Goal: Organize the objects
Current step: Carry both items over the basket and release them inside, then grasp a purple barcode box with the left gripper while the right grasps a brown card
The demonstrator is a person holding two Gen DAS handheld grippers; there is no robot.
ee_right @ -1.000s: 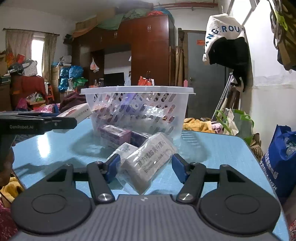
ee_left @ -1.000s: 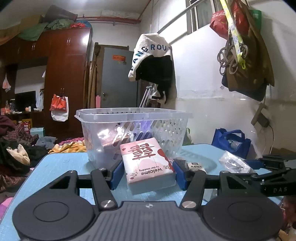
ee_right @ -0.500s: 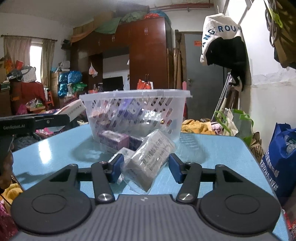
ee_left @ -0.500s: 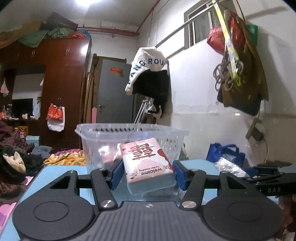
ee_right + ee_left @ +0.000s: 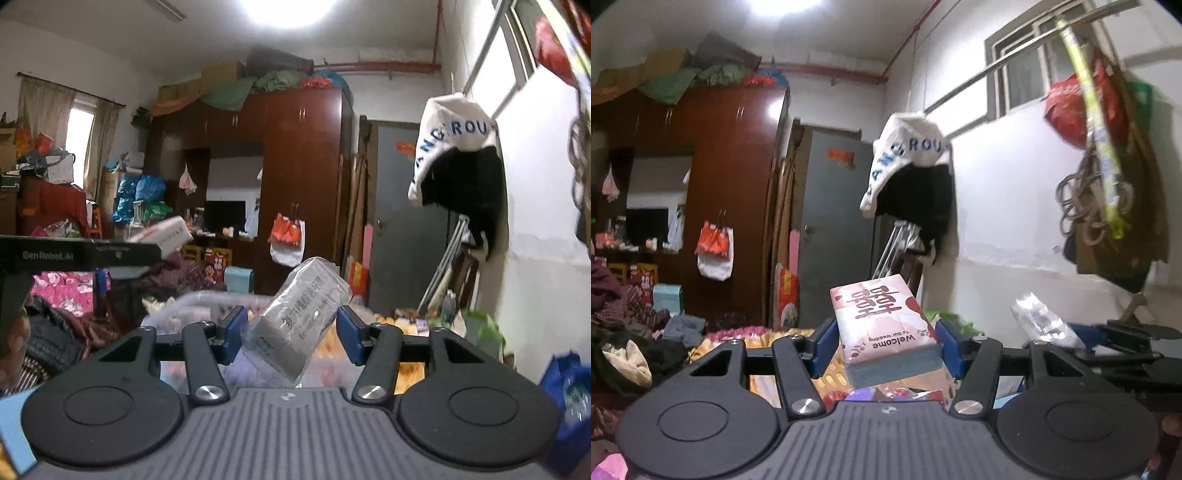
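Left gripper [image 5: 884, 341] clamps a pink tissue pack [image 5: 886, 330]; right gripper [image 5: 288, 334] clamps a clear packet [image 5: 295, 319] above the basket [image 5: 199, 301].

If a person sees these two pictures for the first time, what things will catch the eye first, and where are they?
In the left wrist view, a pink and white tissue pack printed "Welcome" sits centre frame, clamped in the left gripper. In the right wrist view, a clear plastic bag holding a grey box hangs tilted in the right gripper, above a translucent plastic basket.
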